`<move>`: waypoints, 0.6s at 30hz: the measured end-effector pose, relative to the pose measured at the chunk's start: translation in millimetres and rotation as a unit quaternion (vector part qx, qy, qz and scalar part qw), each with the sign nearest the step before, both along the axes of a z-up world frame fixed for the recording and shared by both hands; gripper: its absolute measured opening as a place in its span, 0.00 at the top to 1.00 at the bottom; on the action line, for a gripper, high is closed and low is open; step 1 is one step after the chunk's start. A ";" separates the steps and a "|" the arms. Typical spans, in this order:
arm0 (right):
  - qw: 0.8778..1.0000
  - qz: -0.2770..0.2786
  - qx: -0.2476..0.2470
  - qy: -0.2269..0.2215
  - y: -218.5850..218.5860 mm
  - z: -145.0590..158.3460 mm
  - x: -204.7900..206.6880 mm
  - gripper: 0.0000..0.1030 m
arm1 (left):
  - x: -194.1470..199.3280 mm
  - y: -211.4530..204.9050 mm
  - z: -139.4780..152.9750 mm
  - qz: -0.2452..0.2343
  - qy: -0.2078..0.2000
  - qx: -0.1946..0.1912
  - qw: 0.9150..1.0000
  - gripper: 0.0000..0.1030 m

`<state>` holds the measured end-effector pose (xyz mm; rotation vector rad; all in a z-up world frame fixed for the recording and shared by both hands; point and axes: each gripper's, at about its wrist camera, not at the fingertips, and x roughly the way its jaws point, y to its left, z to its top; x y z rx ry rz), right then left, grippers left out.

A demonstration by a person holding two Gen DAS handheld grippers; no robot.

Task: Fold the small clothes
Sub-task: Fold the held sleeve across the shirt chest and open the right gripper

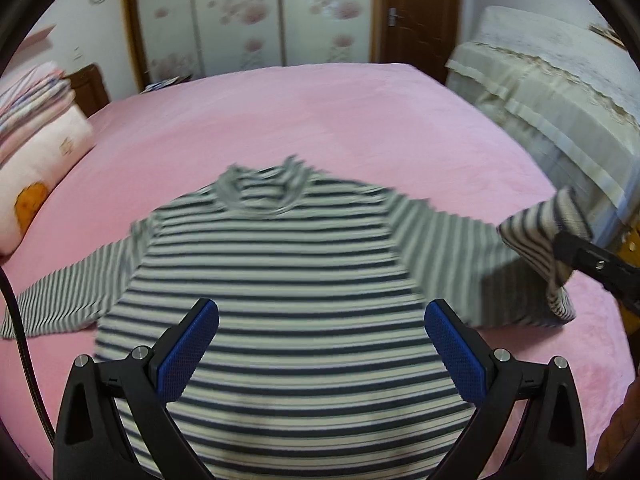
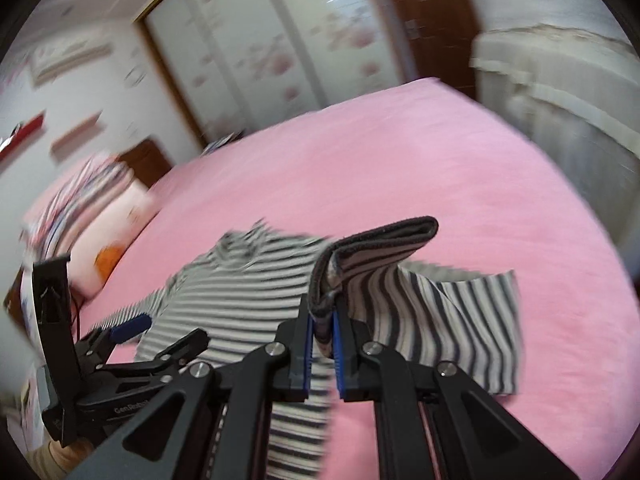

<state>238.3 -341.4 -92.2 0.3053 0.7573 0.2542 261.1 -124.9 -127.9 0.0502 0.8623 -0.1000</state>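
Observation:
A small long-sleeved shirt with dark and white stripes lies flat on the pink bed, collar away from me. My left gripper is open above the shirt's lower body, its blue pads apart and holding nothing. My right gripper is shut on the cuff of the shirt's right sleeve and lifts it off the bed. In the left wrist view the lifted sleeve hangs at the right from the right gripper. The left sleeve lies stretched out to the left. The left gripper also shows in the right wrist view.
The pink bed spreads far beyond the shirt. Pillows and folded bedding lie at the left edge. A cream-covered piece of furniture stands at the right. A wardrobe with flowered sliding doors and a brown door stand behind.

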 end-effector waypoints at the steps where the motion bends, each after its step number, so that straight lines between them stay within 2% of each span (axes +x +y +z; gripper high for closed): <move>1: 1.000 0.016 -0.004 0.006 17.8 -5.5 7.4 0.92 | 0.7 11.1 -4.7 0.005 0.004 0.001 1.000 0.01; 5: 0.997 0.069 -0.011 0.036 79.2 -33.7 22.7 0.92 | 1.9 62.2 -31.6 0.029 0.034 0.000 0.999 0.01; 9: 0.991 0.109 -0.033 0.073 131.7 -71.9 27.9 0.92 | -0.5 93.0 -55.0 0.041 0.053 -0.004 0.998 0.01; 15: 0.983 0.136 -0.059 0.106 171.2 -109.7 25.8 0.88 | -6.1 117.2 -73.4 0.041 0.079 -0.040 0.995 0.01; 18: 0.981 0.147 -0.051 0.115 171.6 -114.7 20.9 0.79 | -2.8 120.2 -79.8 0.032 0.095 -0.073 0.992 0.01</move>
